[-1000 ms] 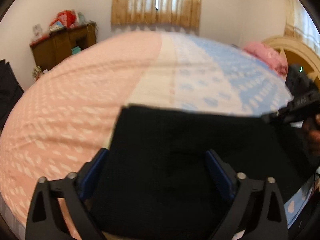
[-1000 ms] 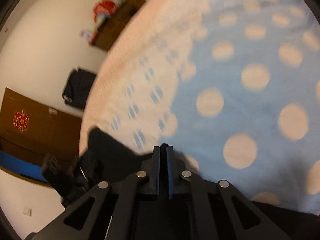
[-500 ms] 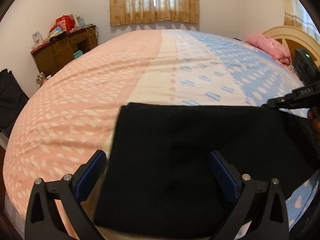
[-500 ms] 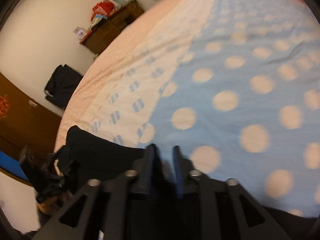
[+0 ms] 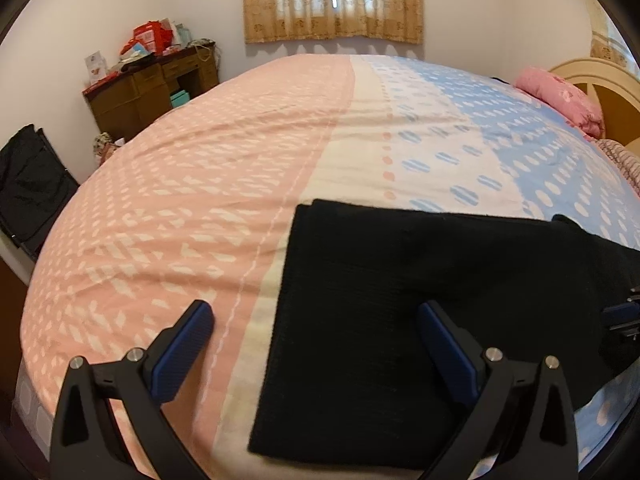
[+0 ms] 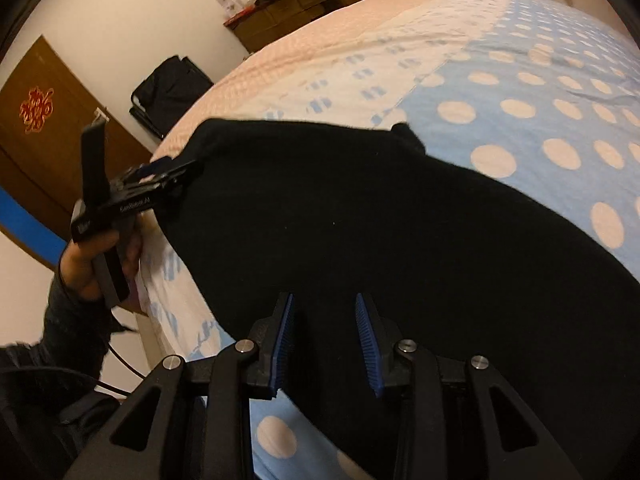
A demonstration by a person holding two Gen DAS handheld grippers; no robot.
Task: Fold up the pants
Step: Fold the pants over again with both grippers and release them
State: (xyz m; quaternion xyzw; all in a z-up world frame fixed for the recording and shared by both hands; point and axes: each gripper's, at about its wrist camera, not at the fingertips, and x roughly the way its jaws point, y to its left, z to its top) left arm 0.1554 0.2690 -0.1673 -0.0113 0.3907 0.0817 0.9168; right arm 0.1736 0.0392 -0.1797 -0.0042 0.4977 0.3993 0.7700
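Note:
Black pants (image 5: 420, 300) lie folded into a flat rectangle on the bed, near its front edge. My left gripper (image 5: 316, 340) hovers open and wide over their left edge. One pad (image 5: 184, 344) is above pink sheet, the other above black cloth. In the right wrist view the pants (image 6: 360, 220) fill the middle. My right gripper (image 6: 325, 340) stands over their near part with its blue pads apart and nothing pinched. The left gripper (image 6: 160, 178), held by a hand, sits at the pants' far left corner. A bit of the right gripper (image 5: 624, 320) shows at the left view's right edge.
The bed sheet (image 5: 200, 184) is pink on the left, cream in the middle and blue with dots (image 6: 540, 112) on the right. A pink pillow (image 5: 560, 96) and headboard lie far right. A wooden desk (image 5: 152, 84), a black bag (image 5: 28, 184) and a brown door (image 6: 36, 140) stand by the wall.
My right gripper went from shut to open, let go of the pants and drew back toward their near side. The pants now lie flat. My left gripper shifted left over their edge.

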